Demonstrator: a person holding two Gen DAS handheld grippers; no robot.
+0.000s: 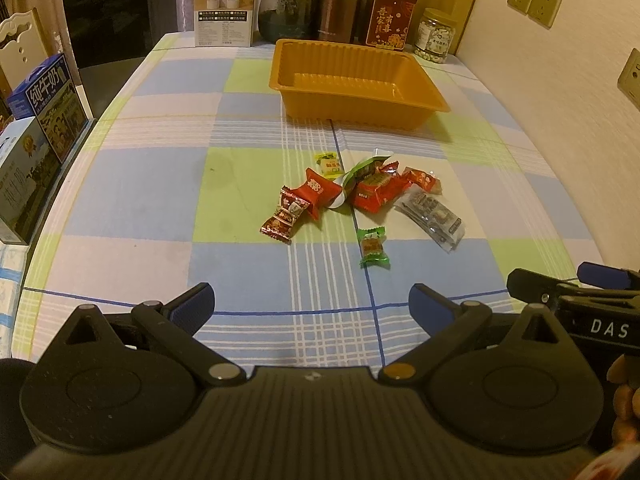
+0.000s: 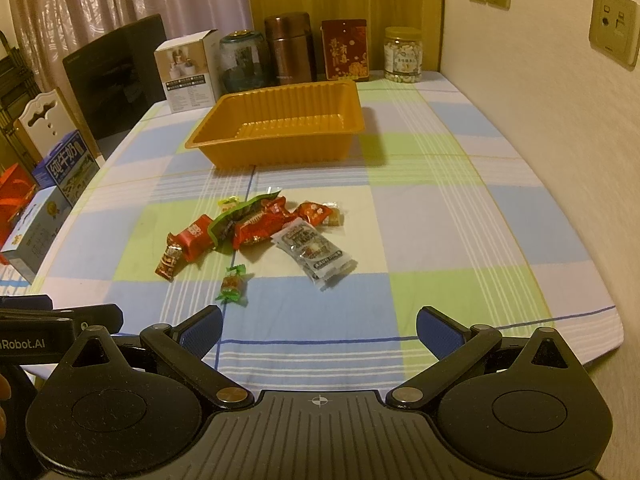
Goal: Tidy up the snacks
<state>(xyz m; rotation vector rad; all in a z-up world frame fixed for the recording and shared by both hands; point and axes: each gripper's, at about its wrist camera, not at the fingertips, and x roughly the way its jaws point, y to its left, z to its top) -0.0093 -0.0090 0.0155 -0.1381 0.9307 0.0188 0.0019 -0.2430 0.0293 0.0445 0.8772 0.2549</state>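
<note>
Several wrapped snacks lie in a loose pile (image 1: 360, 190) (image 2: 256, 228) mid-table: red packets, a clear silver packet (image 1: 434, 216) (image 2: 314, 250), a small yellow candy (image 1: 328, 164) and a green-wrapped candy (image 1: 373, 246) (image 2: 233, 283) nearest me. An empty orange plastic tray (image 1: 356, 80) (image 2: 280, 124) stands behind the pile. My left gripper (image 1: 312, 304) is open and empty above the near table, short of the pile. My right gripper (image 2: 320, 328) is open and empty, also short of the pile.
The table has a checked cloth (image 1: 160, 200). At its back stand a white box (image 1: 226, 6), a glass jar (image 1: 285, 6), a brown canister (image 1: 339, 4), a red packet (image 1: 390, 18) and a nut jar (image 1: 435, 36). Milk cartons (image 1: 44, 104) sit left. The wall is right.
</note>
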